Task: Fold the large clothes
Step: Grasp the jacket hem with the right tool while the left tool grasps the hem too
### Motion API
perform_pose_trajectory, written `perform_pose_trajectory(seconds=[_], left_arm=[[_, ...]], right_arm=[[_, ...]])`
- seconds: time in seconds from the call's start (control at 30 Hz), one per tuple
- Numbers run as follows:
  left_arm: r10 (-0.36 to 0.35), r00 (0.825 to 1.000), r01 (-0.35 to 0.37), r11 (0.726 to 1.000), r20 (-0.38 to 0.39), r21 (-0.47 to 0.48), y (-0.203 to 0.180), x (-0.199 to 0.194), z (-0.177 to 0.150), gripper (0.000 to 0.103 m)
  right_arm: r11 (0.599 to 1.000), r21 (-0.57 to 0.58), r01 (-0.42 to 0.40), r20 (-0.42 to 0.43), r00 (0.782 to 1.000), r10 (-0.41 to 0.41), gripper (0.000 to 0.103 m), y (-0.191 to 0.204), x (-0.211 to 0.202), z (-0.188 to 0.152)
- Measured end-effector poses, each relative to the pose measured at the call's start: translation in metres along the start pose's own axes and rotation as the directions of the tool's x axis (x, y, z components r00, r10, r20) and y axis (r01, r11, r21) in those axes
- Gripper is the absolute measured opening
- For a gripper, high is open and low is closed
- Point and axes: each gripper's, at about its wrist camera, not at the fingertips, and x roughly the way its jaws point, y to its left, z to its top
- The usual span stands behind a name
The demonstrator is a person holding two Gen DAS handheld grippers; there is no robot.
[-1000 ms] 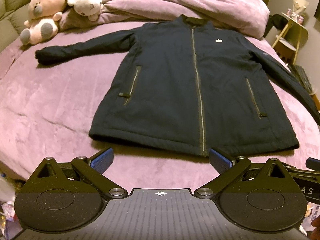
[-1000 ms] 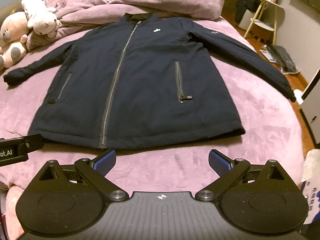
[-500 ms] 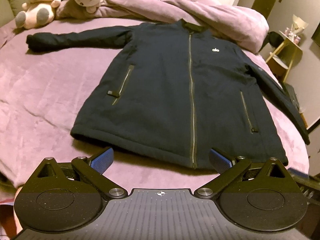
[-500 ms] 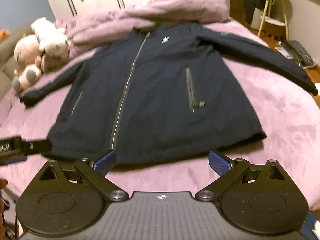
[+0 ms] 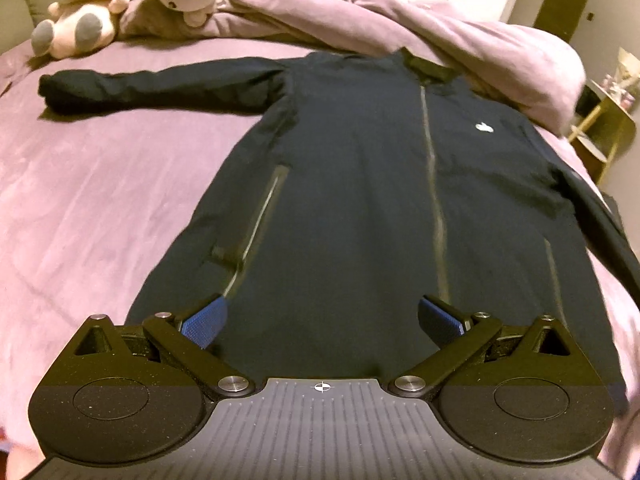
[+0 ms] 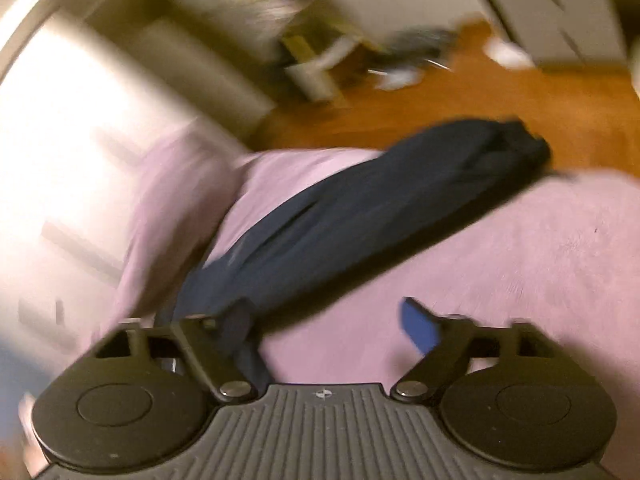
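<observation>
A dark navy zip jacket (image 5: 360, 200) lies front up on the purple bed, with its left sleeve (image 5: 160, 84) stretched out sideways. My left gripper (image 5: 322, 320) hovers open over the lower front near the hem, and nothing sits between its blue pads (image 5: 204, 324). The right wrist view is blurred and tilted. There the jacket's right sleeve (image 6: 380, 208) runs diagonally to its cuff at the bed edge. My right gripper (image 6: 328, 324) is low over the sleeve's near end, its jaws closing. The sleeve lies against the left finger (image 6: 236, 320), and the pads do not press on it.
Two plush toys (image 5: 80, 20) and a bunched purple duvet (image 5: 400, 32) lie at the head of the bed. A small side table (image 5: 604, 128) stands at the right. Wooden floor (image 6: 460, 96) with scattered items lies beyond the bed edge.
My left gripper moved forward and down, from in front of the hem to over the jacket. My right gripper swung right and rolled, leaving the whole-jacket view for the right sleeve, and its jaws narrowed.
</observation>
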Motion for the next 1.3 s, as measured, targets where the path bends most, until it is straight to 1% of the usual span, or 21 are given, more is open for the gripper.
perform_pose_trajectory(seconds=[0.03,0.07,0.13,0.23,0.3,0.33,0.43,0.53,0.57,0.63,0.67,0.7,0.73,0.77,0.83,0.87,0.9,0.97,1.1,1.2,1.3], left_arm=[[-0.002,1.0,0.002,1.0,0.005,-0.004,0.0,0.008,0.005,0.103],[0.003,1.0,-0.002,1.0,0.007,-0.009,0.0,0.018,0.01,0.103],[-0.001,1.0,0.001,1.0,0.012,-0.015,0.001,0.032,0.017,0.103],[0.014,1.0,-0.014,1.0,0.004,-0.011,0.002,0.052,0.026,0.103],[0.019,1.0,-0.02,1.0,-0.016,-0.012,0.004,0.062,0.029,0.103],[0.026,0.999,-0.026,1.0,-0.024,-0.013,0.006,0.065,0.031,0.103],[0.05,0.999,-0.049,0.999,-0.016,0.022,0.009,0.066,0.036,0.103],[0.034,0.999,-0.034,0.999,0.01,0.018,0.016,0.059,0.045,0.103],[0.022,1.0,-0.022,1.0,0.021,0.01,0.019,0.057,0.05,0.103],[-0.005,0.999,0.005,1.0,0.043,-0.002,0.022,0.053,0.06,0.103],[-0.026,0.998,0.027,1.0,0.056,-0.009,0.022,0.051,0.066,0.103],[-0.056,0.996,0.057,0.998,0.069,-0.019,0.021,0.05,0.073,0.103],[-0.092,0.992,0.095,0.995,0.082,-0.026,0.019,0.051,0.079,0.103],[-0.13,0.987,0.133,0.991,0.095,-0.026,0.016,0.05,0.085,0.103],[-0.191,0.976,0.193,0.981,0.107,-0.007,0.006,0.053,0.097,0.103],[-0.214,0.971,0.215,0.977,0.109,-0.001,0.002,0.056,0.101,0.103],[-0.246,0.963,0.248,0.969,0.106,0.003,-0.002,0.061,0.106,0.103],[-0.286,0.955,0.288,0.958,0.081,-0.006,-0.011,0.075,0.115,0.103],[-0.378,0.926,0.378,0.923,0.012,-0.076,-0.029,0.118,0.126,0.101],[-0.435,0.899,0.428,0.897,-0.053,-0.11,-0.052,0.149,0.128,0.084],[-0.457,0.879,0.445,0.889,-0.139,-0.112,-0.08,0.184,0.126,0.065]], right_arm=[[0.996,0.084,0.025,0.009,1.0,-0.026,0.056,-0.013,0.013,0.009],[0.986,0.158,0.051,0.017,0.998,-0.055,0.052,-0.024,0.025,0.016],[0.966,0.251,0.062,0.036,0.997,-0.073,0.051,-0.044,0.042,0.024],[0.927,0.376,-0.022,0.082,0.997,-0.009,0.047,-0.064,0.057,0.028],[0.926,0.377,-0.006,0.072,0.997,-0.023,0.027,-0.069,0.066,0.034],[0.934,0.355,0.025,0.061,0.997,-0.05,0.018,-0.065,0.072,0.037],[0.968,0.21,0.136,0.052,0.987,-0.15,0.012,-0.029,0.084,0.043],[0.951,-0.193,0.243,0.207,0.957,-0.203,0.011,0.054,0.07,0.042],[0.907,-0.346,0.238,0.237,0.958,-0.161,0.011,0.09,0.065,0.031],[0.793,-0.597,0.122,0.181,0.983,-0.015,0.011,0.154,0.058,-0.006],[0.717,-0.695,0.05,0.118,0.992,0.045,0.012,0.181,0.057,-0.03],[0.603,-0.798,-0.018,0.044,0.995,0.087,0.014,0.207,0.057,-0.063],[0.51,-0.858,-0.058,-0.008,0.995,0.1,0.024,0.224,0.057,-0.092],[0.418,-0.901,-0.118,-0.081,0.991,0.104,0.045,0.236,0.059,-0.123],[0.332,-0.911,-0.245,-0.23,0.969,0.084,0.061,0.243,0.064,-0.161],[0.316,-0.905,-0.285,-0.278,0.958,0.068,0.059,0.243,0.067,-0.173],[0.322,-0.897,-0.304,-0.304,0.951,0.052,0.059,0.238,0.068,-0.184],[0.387,-0.867,-0.315,-0.329,0.944,0.033,0.058,0.224,0.07,-0.187],[0.632,-0.723,-0.278,-0.334,0.942,0.032,0.05,0.169,0.063,-0.17],[0.747,-0.619,-0.242,-0.312,0.949,0.049,0.048,0.137,0.059,-0.15],[0.805,-0.543,-0.24,-0.319,0.945,0.066,0.047,0.115,0.062,-0.131]])
